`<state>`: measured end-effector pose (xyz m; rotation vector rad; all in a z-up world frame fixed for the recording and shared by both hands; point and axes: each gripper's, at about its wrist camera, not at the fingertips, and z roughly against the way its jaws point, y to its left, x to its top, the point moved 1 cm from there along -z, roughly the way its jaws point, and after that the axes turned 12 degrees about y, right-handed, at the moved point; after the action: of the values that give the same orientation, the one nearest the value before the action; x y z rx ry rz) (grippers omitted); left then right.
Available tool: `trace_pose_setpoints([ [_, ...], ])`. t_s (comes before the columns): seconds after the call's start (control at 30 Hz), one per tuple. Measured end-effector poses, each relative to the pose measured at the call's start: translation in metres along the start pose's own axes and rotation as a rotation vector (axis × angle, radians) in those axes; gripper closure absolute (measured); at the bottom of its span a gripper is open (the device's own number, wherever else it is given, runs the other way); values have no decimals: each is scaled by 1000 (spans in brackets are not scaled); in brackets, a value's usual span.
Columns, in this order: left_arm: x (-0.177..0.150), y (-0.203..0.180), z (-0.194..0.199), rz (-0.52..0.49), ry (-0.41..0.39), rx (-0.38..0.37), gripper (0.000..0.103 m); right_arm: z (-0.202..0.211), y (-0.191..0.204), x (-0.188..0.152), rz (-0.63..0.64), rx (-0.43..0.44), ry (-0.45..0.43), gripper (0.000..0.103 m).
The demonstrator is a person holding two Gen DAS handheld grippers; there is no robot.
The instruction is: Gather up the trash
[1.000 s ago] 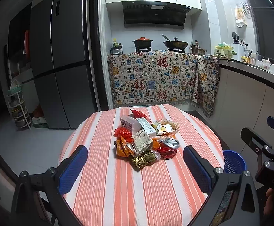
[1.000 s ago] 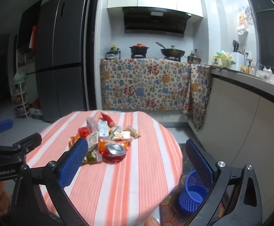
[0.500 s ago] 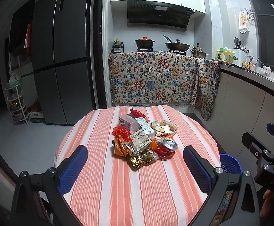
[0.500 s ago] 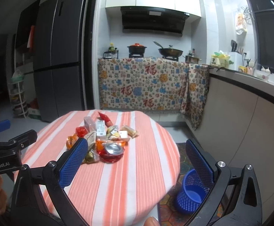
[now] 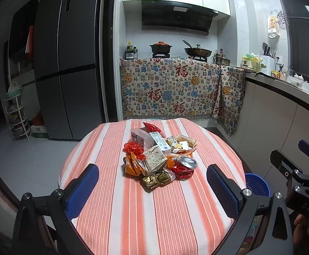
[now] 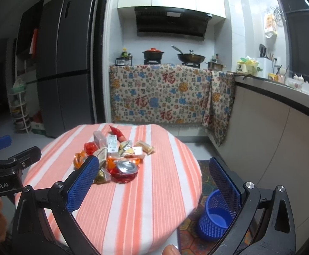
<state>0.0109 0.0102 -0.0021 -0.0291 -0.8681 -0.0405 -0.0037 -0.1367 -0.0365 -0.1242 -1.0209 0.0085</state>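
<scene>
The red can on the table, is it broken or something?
Yes, the red can looks crushed: its body is squashed and crinkled, and its silver top tilts sideways. It lies at the near edge of the trash pile on the striped tablecloth. The blue basket on the floor looks empty.

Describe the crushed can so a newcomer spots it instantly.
Find the round striped table. In the trash pile at its centre, look at the near right edge: the crushed can is red, the pile's only metal piece, its silver top showing.
</scene>
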Motion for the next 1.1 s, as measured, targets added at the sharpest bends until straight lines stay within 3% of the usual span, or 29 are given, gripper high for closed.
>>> trace_pose_setpoints([
  [1.1,0,-1,3,0,-1,-4,0,0,-3,-1,-2,4,2,0],
])
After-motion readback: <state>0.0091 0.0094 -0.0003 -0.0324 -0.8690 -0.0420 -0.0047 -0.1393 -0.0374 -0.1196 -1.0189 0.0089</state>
